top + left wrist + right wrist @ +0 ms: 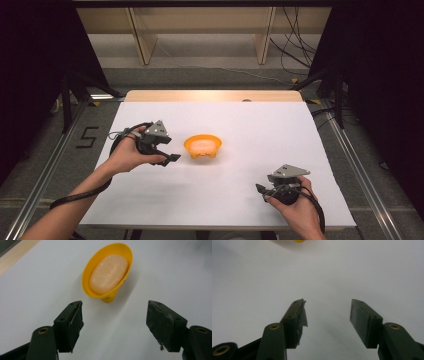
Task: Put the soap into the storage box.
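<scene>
From the high view, the yellow soap dish (202, 146) sits on the white table (250, 200), a pale bar of soap (202, 145) lying inside it. My left gripper (170, 159) hovers just to the left of the dish, jaws pointing at it. My right gripper (260, 191) is well apart from the dish, toward my near right.

In the left gripper view, my jaws are spread wide with nothing between them, and the dish (108, 270) lies just beyond them, the soap (109, 274) resting in its hollow.

In the right gripper view, my jaws also stand apart, empty, and the dish (298, 241) peeks in far ahead.
</scene>
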Available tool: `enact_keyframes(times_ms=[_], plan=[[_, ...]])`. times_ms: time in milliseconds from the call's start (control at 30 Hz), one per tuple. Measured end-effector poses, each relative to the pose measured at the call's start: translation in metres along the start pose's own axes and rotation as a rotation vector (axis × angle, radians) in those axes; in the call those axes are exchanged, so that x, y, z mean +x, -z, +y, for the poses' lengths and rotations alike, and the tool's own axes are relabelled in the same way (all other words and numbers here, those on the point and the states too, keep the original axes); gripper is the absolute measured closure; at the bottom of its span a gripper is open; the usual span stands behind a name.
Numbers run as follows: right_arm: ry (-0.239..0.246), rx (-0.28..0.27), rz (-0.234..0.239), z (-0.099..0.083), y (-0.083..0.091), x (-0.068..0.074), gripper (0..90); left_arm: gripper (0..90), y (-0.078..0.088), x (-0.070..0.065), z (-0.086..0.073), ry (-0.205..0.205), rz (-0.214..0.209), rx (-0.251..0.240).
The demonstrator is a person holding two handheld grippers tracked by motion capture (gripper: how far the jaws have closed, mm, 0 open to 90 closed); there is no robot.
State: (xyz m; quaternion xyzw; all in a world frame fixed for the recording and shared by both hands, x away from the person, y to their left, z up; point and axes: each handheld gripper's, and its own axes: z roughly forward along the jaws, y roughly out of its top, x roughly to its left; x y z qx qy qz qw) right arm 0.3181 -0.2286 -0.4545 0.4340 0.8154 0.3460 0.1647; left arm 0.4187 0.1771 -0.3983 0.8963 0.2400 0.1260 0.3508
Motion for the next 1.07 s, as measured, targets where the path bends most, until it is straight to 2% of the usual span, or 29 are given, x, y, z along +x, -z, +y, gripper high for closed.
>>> enact_keyframes(times_ms=[67,367,433,467,600,667,700,767,800,833,933,1000,1033,1067], plan=[[0.026,-0.007,-0.002,0.0,-0.001,-0.001,46.0,29.3,0.002,-0.003,-0.008,0.009,0.009,0.002],[0.027,0.0,-0.005,0.0,-0.001,-0.001,46.0,29.3,0.01,-0.014,-0.042,0.066,0.029,0.025],[0.007,0.006,-0.002,0.0,0.0,0.001,46.0,29.3,0.011,-0.015,-0.051,0.068,0.034,0.027],[0.007,0.006,-0.001,0.0,0.0,0.001,46.0,29.2,0.011,-0.016,-0.056,0.085,0.029,0.031],[0.007,0.006,-0.002,0.0,-0.001,0.001,46.0,29.2,0.011,-0.02,-0.075,0.11,0.043,0.046],[0.021,0.005,0.0,-0.001,-0.002,0.0,45.9,29.0,0.01,-0.022,-0.084,0.137,0.049,0.045],[0.022,0.007,0.001,-0.001,-0.002,0.0,45.9,28.9,0.011,-0.022,-0.089,0.135,0.053,0.046],[0.003,0.009,0.005,0.0,-0.002,0.002,45.9,28.9,0.01,-0.025,-0.097,0.176,0.05,0.04],[0.002,0.008,0.004,0.0,-0.001,0.002,45.9,28.9,0.011,-0.025,-0.101,0.171,0.056,0.039],[0.019,0.007,0.001,0.0,-0.002,0.001,45.9,28.9,0.011,-0.027,-0.104,0.186,0.066,0.033],[0.022,0.002,-0.001,-0.001,-0.002,0.001,45.9,29.1,0.011,-0.03,-0.113,0.213,0.078,0.021],[0.027,0.003,0.0,0.0,-0.001,0.001,45.9,29.2,0.012,-0.03,-0.116,0.196,0.088,0.027],[0.018,0.019,0.004,0.0,-0.001,0.002,45.9,29.2,0.013,-0.03,-0.116,0.202,0.088,0.032],[0.042,0.002,0.003,0.0,-0.002,0.0,45.9,29.2,0.013,-0.031,-0.116,0.216,0.087,0.026]])
